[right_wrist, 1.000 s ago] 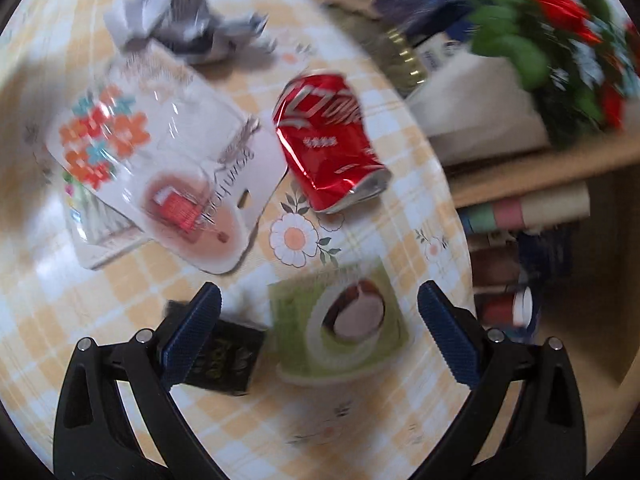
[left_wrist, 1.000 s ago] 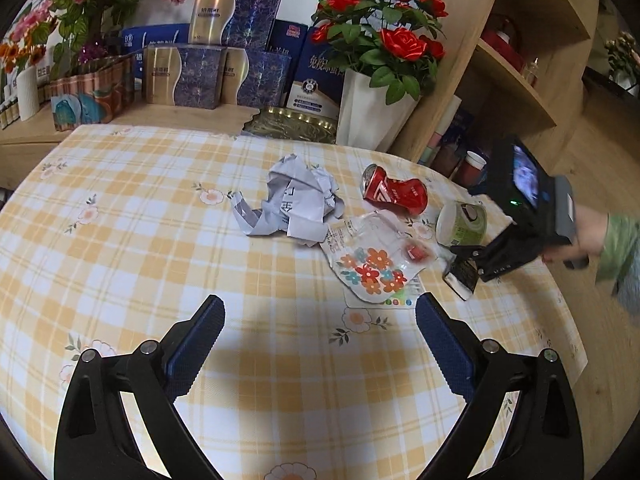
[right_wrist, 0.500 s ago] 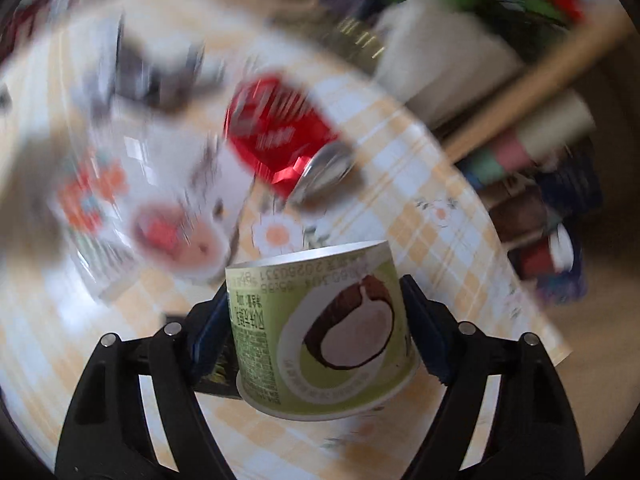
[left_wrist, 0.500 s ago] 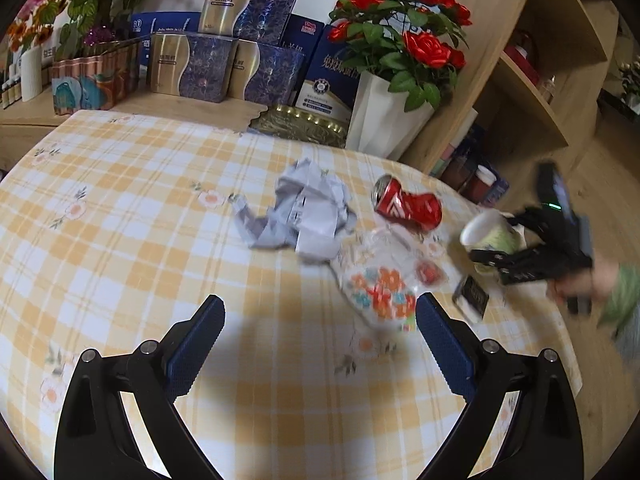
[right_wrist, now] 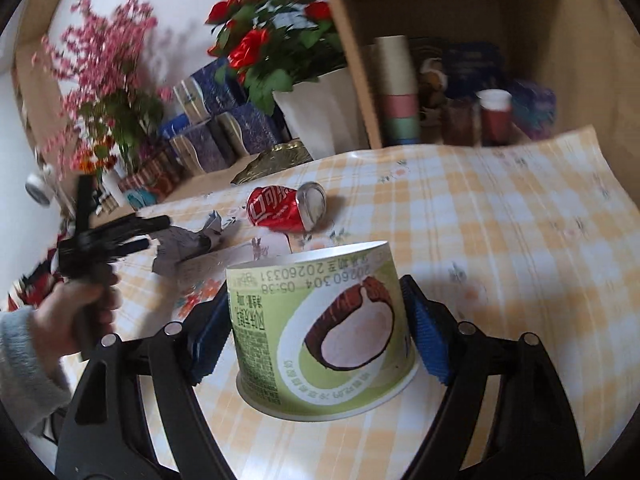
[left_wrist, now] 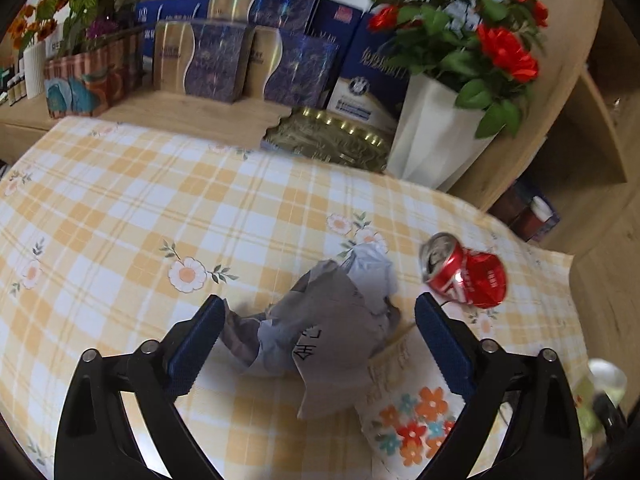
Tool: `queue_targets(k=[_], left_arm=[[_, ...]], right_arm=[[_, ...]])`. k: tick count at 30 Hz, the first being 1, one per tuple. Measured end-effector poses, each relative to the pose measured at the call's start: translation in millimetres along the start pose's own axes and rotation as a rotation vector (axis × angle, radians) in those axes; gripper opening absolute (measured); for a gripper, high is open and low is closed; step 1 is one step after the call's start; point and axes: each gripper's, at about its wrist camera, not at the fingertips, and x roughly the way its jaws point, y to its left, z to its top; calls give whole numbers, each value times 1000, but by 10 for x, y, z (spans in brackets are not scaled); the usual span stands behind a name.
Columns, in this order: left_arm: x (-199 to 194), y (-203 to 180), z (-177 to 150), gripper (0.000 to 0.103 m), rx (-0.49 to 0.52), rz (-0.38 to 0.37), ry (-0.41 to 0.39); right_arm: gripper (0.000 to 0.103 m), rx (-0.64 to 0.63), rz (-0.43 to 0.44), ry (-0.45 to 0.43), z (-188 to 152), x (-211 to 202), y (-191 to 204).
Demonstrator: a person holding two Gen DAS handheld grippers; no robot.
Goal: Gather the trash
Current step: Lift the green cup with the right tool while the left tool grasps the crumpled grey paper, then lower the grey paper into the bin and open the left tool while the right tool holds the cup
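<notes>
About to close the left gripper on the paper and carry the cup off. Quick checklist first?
1. Right gripper shut on the green cup: ok.
2. Cup lifted off the tablecloth: cannot tell.
3. Left gripper open: ok.
4. Crumpled paper between its fingers: ok.
5. Red can outside the left fingers: ok, it lies to the right.
6. Flowered plastic wrapper apart from the paper: not ok, the paper overlaps it.
</notes>
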Motion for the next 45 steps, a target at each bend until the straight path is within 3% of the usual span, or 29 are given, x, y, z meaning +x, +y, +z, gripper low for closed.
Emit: queue_targets(k=[1,4,12,20,30,37,45], left_arm=[[32,-4,-23,50,6,-2,17],[-63,-61,-93,39,47,-2,-6],[-642,-309,-215,38,218,43,-87],[-1330,-474,-322,38,321,63,-163],[-2174,-602,-723,38,391,6,-209],[-2691,-735,-1424,38,468,-118,-145],[-2858,-910,-2567,39,608,-215,29]], right_arm=[[79,5,-5,-4,-49,-45,-24],[79,16,-21,-21,-188,-286,-58],[79,31,-32,-45,-395,-634,-31],[79,53,4,-59,-571,-891,226],[78,24,40,-70,-786,-1308,604],[78,13,46,-84,-1014,-1631,749],[78,18,26,-69,-1407,-1907,761]])
